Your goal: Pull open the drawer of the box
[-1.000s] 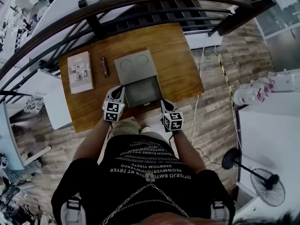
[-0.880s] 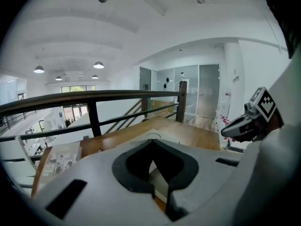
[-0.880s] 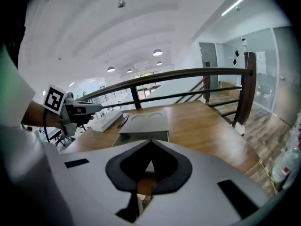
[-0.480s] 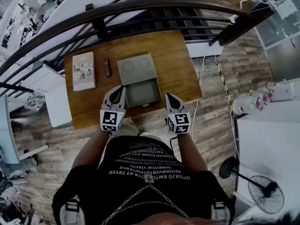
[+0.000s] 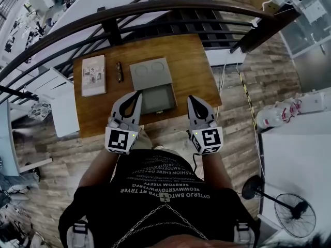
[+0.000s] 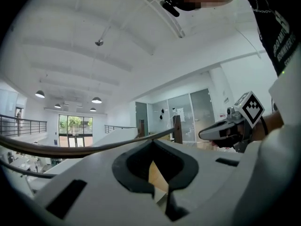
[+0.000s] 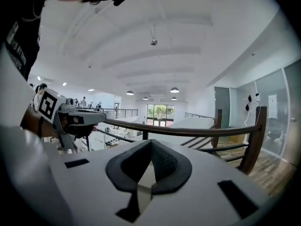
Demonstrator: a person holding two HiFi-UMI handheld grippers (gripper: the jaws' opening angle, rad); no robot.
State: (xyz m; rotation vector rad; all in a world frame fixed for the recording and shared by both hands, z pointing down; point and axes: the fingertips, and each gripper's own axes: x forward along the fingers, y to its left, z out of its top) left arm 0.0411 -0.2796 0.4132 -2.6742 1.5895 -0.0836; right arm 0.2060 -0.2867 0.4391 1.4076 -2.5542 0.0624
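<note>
My left gripper [image 5: 135,95] and right gripper [image 5: 192,99] both have their jaws closed on nothing (both up off the counter [image 5: 194,66]). The box [image 5: 150,72] sits there, its drawer [image 5: 156,99] pulled out.

The left gripper [image 6: 153,142] is pointing level with its jaws meeting on nothing, while the right gripper [image 6: 230,128] is hovering at three o'clock and a handrail [image 6: 80,150] is curving toward nine o'clock.

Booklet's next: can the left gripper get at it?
Probably yes: the booklet lies uncovered on the table, with nothing between it and the left gripper, which is shut and empty.
</note>
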